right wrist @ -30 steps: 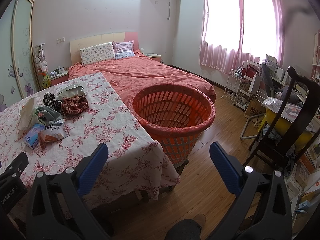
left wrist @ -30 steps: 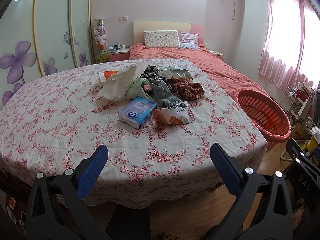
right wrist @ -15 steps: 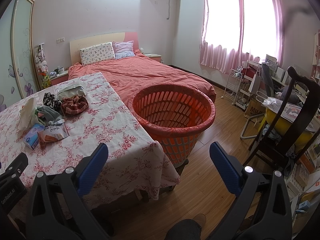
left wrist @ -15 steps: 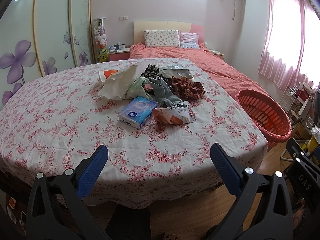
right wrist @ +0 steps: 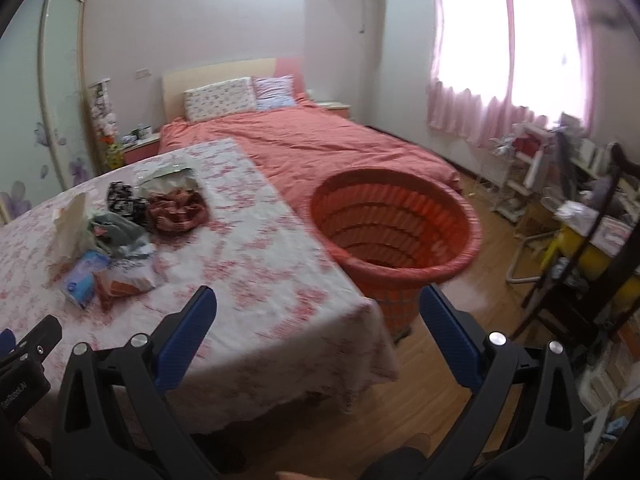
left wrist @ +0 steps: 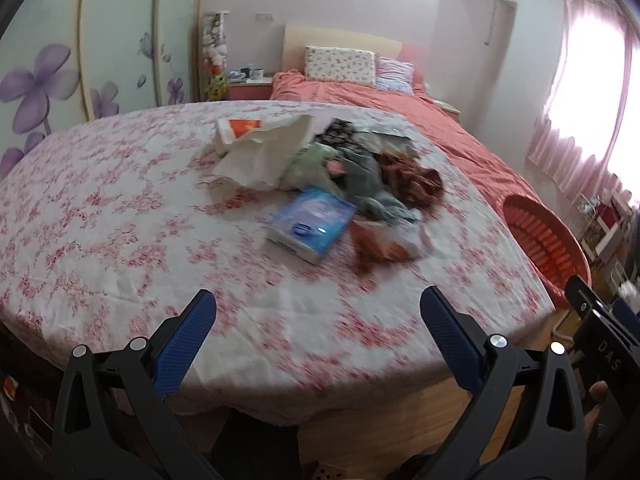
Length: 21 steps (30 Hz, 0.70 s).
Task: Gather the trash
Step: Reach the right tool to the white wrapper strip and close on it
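Observation:
A heap lies mid-table on the floral cloth (left wrist: 120,216): a blue tissue pack (left wrist: 312,224), an orange snack wrapper (left wrist: 384,240), crumpled white paper (left wrist: 264,152), a white bag with an orange print (left wrist: 240,128), and bunched clothes (left wrist: 408,180). In the right wrist view the same blue tissue pack (right wrist: 82,280) and orange snack wrapper (right wrist: 124,282) lie far left. An orange slatted basket (right wrist: 394,224) stands on the floor beside the table. My left gripper (left wrist: 318,316) hangs open over the table's near edge, short of the heap. My right gripper (right wrist: 318,316) is open above the table corner, holding nothing.
A bed with a coral cover (right wrist: 320,148) lies behind the table. A wardrobe with purple flowers (left wrist: 44,76) lines the left wall. A dark chair (right wrist: 600,240), a cluttered desk and a white rack (right wrist: 524,168) crowd the right side. Wooden floor (right wrist: 460,368) shows around the basket.
Both views have shifted and blurred: both grippers have moved forward toward the table. The right view has swung left, bringing more tabletop into sight. Both grippers stay open.

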Each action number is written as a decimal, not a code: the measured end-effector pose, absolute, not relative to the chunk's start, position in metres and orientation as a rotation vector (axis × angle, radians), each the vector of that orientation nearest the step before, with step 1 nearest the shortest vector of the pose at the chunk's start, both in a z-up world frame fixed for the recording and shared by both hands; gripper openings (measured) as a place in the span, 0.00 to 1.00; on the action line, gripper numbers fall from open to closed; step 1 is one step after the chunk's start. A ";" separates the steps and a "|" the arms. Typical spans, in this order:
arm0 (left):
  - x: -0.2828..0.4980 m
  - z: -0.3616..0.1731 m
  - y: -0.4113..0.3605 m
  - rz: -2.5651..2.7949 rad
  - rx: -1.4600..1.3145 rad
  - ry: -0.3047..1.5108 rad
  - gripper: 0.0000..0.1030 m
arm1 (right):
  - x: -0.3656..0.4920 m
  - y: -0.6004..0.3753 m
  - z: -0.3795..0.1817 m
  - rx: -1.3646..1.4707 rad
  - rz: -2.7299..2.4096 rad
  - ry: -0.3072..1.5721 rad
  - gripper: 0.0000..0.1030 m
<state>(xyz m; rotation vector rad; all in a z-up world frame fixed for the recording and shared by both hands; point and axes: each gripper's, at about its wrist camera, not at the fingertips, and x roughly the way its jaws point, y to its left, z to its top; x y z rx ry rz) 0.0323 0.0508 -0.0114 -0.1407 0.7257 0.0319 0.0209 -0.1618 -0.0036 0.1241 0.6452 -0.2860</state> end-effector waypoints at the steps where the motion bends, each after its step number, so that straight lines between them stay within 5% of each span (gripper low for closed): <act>1: 0.035 -0.012 0.057 0.034 -0.150 0.726 0.98 | 0.026 -0.160 -0.005 0.131 -0.270 0.652 0.96; 12: 0.054 -0.016 0.106 0.136 -0.175 0.697 0.98 | 0.091 -0.090 -0.019 0.178 -0.035 0.737 0.70; 21: 0.059 -0.016 0.130 0.148 -0.201 0.679 0.98 | 0.121 -0.043 -0.036 0.169 0.030 0.793 0.66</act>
